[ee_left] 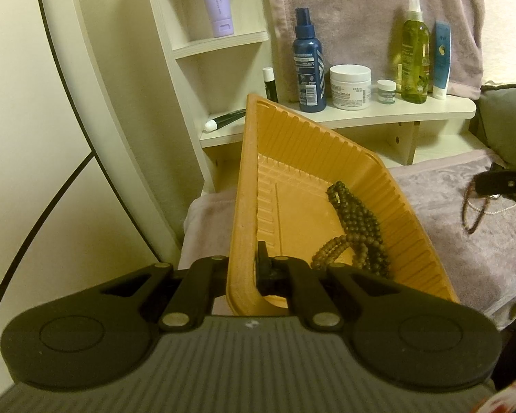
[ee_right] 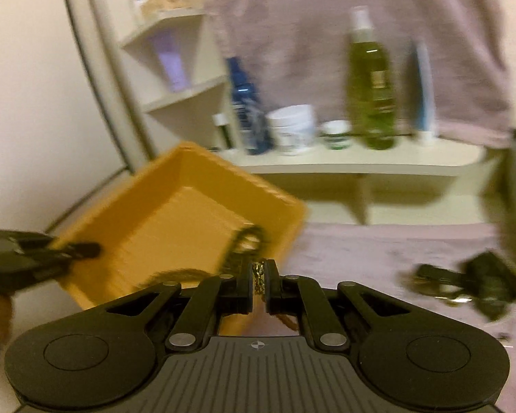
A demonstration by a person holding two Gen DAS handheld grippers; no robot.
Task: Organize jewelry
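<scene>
Beads lie in the yellow tray, whose wall the left tongs pinch; right tongs squeeze a gold chain.

Orange ribbed tray, dark olive-brown beads at its 4 o'clock. Mauve towel underneath. Navy spray bottle, white jar, yellow-green bottle, lilac tube at 11 o'clock.
</scene>
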